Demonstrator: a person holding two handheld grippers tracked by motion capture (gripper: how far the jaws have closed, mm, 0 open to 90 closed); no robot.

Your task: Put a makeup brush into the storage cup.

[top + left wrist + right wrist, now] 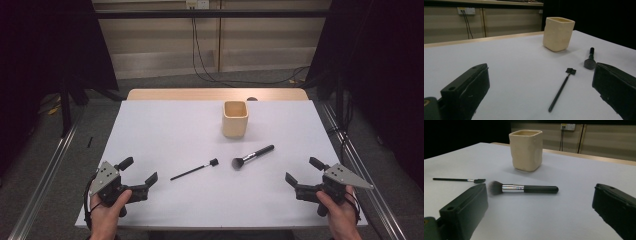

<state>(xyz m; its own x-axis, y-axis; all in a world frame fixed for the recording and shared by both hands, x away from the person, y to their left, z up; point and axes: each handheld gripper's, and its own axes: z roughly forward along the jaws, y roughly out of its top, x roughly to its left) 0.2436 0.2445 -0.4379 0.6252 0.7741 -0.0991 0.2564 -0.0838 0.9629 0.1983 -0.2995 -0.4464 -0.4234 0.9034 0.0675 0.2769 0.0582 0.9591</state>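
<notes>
Two grippers sit at the near edge of the table (150, 120), one in each hand: the left gripper (141, 170) and the right gripper (300, 171), both with jaws spread wide and nothing between them. Two brushes lie between them, further in on the white surface. One is a thin brush (195, 169) with a small flat head, nearer the left gripper; the other is a thick powder brush (252, 156), nearer the right gripper. Neither touches any jaw. One cream cup (235, 119) stands upright beyond the brushes, well apart from both grippers, with open surface in between.
</notes>
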